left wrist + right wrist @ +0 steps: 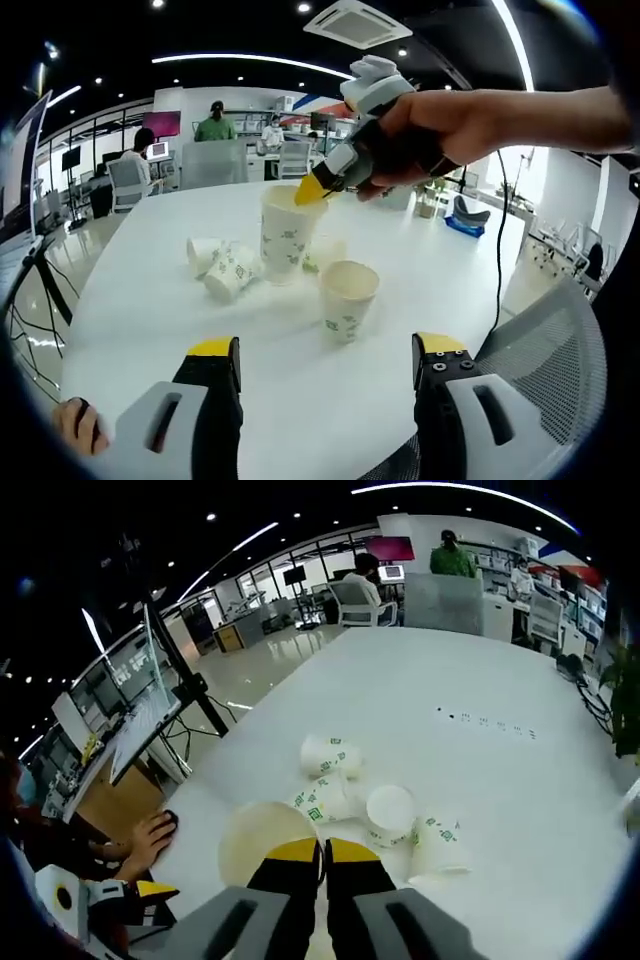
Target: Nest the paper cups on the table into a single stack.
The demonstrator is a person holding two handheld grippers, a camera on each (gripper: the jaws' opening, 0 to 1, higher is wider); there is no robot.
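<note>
White green-printed paper cup (283, 232) stands mid-frame, rim pinched by the right gripper (312, 188); left gripper (325, 362) jaws spread.

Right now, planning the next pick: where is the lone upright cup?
In the left gripper view, the lone upright cup stands on the white table, right of the taller cup gripped by the right tongs.

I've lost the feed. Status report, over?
Right hand-held gripper shut on upright cup's rim. Left hand-held gripper open, empty. Nearer upright cup unstacked, others tipped.

Left tool (327, 365) spread wide; right tool (323, 852) pinched closed, hand-held.
</note>
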